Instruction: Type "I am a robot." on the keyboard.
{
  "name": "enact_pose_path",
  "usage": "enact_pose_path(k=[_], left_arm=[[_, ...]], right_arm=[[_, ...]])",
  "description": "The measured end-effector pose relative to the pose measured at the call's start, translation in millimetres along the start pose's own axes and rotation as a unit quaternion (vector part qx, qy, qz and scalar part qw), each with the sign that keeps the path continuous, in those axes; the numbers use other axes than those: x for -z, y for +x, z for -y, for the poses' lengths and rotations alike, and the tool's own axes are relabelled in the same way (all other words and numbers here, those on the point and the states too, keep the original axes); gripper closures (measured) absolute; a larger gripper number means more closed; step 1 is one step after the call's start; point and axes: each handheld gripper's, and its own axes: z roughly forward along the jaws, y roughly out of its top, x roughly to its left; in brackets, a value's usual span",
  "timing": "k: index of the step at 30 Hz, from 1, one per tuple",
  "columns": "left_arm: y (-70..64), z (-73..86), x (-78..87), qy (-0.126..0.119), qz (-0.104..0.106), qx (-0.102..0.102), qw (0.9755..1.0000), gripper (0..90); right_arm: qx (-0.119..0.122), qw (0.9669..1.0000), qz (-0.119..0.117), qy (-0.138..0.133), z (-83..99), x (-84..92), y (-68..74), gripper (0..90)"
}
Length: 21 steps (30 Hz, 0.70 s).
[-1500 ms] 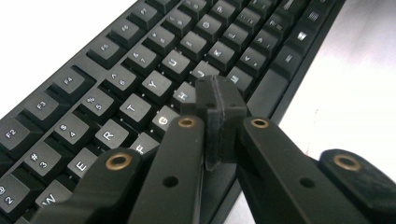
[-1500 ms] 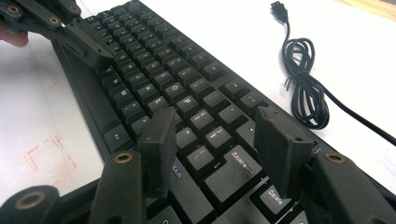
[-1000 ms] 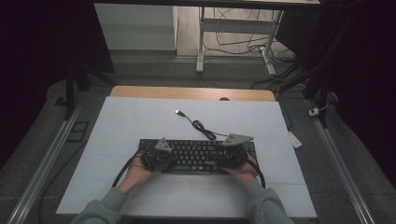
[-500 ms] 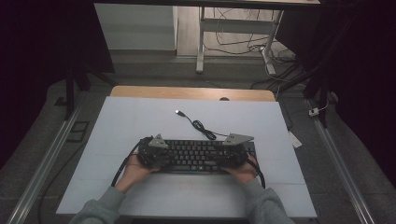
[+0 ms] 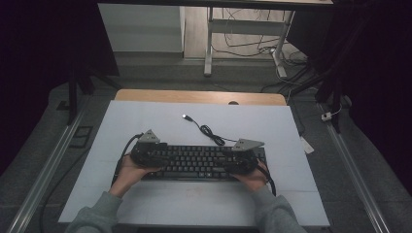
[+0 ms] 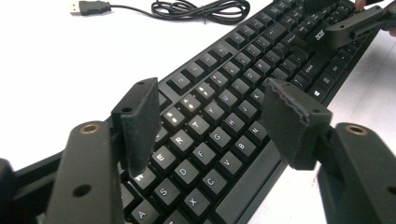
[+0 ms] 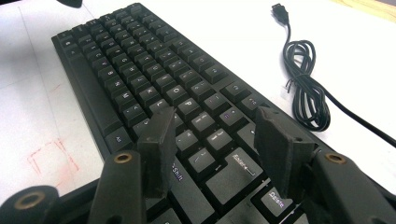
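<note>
A black keyboard lies flat across the white table near its front, and its coiled black cable runs back to a loose USB plug. My left gripper hovers over the keyboard's left end. Its jaws have just been opening and now stand wide apart above the letter keys, with nothing gripped between them. My right gripper sits over the right end, open above the Enter and Shift keys, also holding nothing. The right gripper also appears far off in the left gripper view.
The white table surface ends in a wooden strip at the far side. A faint red mark is drawn on the white surface in front of the keyboard. Desk legs and loose cables stand on the floor beyond.
My left gripper has drawn back toward the keyboard's left end and lifted a little. The right hand and the keyboard have stayed in place.
</note>
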Motion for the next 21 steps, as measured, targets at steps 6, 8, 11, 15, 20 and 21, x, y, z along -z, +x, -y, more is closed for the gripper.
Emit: enact_pose_path(k=[6,8,11,15,20,21], left_arm=[[2.6,-0.4,3.7,-0.002,-0.004,0.006,1.0000,33.1],[3.4,-0.4,4.1,-0.001,-0.003,0.006,1.0000,32.4],[4.0,-0.1,3.9,0.000,-0.004,0.006,1.0000,31.8],[4.3,-0.1,3.5,0.002,-0.005,0.006,1.0000,31.5],[5.1,0.2,3.4,0.002,-0.006,0.008,0.9999,31.3],[5.2,0.3,3.3,0.003,-0.006,0.009,0.9999,31.2]], right_arm=[[0.001,1.0000,0.001,-0.002,-1.2,1.8,-0.5,48.8],[0.000,1.0000,0.001,-0.002,-1.5,2.3,-0.7,48.8],[0.000,1.0000,0.001,-0.003,-1.7,2.4,-0.7,48.8],[-0.002,1.0000,0.000,-0.006,-2.1,2.3,-0.9,48.9],[-0.007,0.9998,-0.006,-0.015,-5.9,3.5,-1.5,48.9],[-0.007,0.9998,-0.006,-0.018,-7.0,3.8,-1.4,49.0]])
